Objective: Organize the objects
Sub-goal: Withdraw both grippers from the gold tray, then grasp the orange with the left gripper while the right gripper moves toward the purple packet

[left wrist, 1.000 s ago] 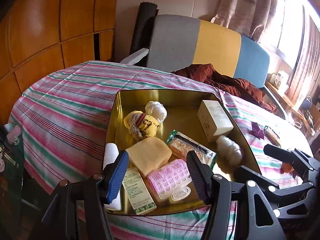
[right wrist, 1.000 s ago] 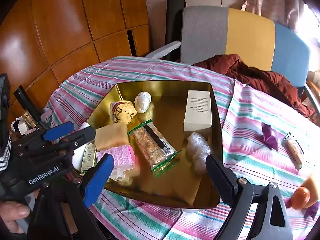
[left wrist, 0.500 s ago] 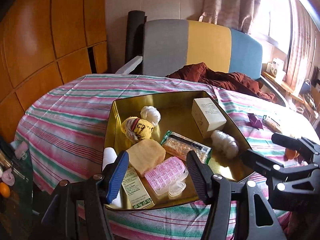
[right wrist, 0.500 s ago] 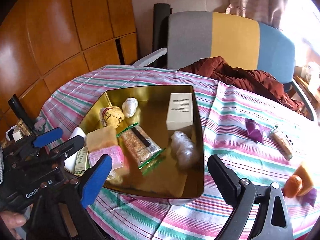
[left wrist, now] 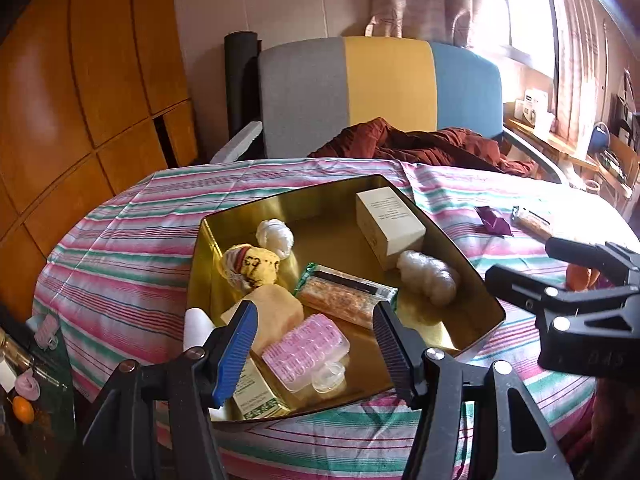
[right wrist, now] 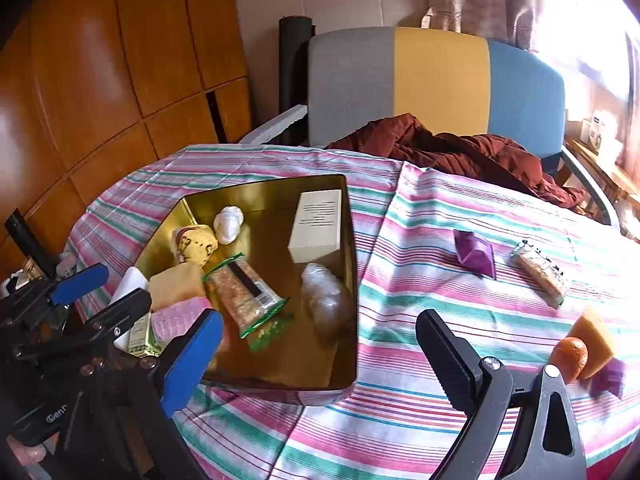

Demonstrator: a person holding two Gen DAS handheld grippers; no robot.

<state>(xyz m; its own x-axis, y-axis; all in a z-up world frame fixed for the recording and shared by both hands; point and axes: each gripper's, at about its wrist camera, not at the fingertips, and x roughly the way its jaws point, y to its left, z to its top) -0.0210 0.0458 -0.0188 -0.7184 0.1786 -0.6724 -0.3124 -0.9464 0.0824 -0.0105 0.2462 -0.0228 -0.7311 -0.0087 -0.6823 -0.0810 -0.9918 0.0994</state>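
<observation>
The gold tin (left wrist: 472, 280), filled with small items, is seen on the striped desk (right wrist: 400, 400) just beyond the left tongs (left wrist: 312, 344), which are spread and empty. The right tongs (right wrist: 320, 356), likewise spread and empty, are held over its near right corner.

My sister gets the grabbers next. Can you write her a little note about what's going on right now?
Left gripper: open, empty, held above the near end of the gold tray.
Right gripper: open, empty, over the tablecloth by the tray's near right corner.
Already in the tray: white box, snack bar, pink curlers, yellow sponge, several small wrapped bundles.
Still out on the cloth, to the right: purple wrapper, second snack bar, orange, yellow wedge, another purple piece.
Left to do: probably move those into the tray.
</observation>
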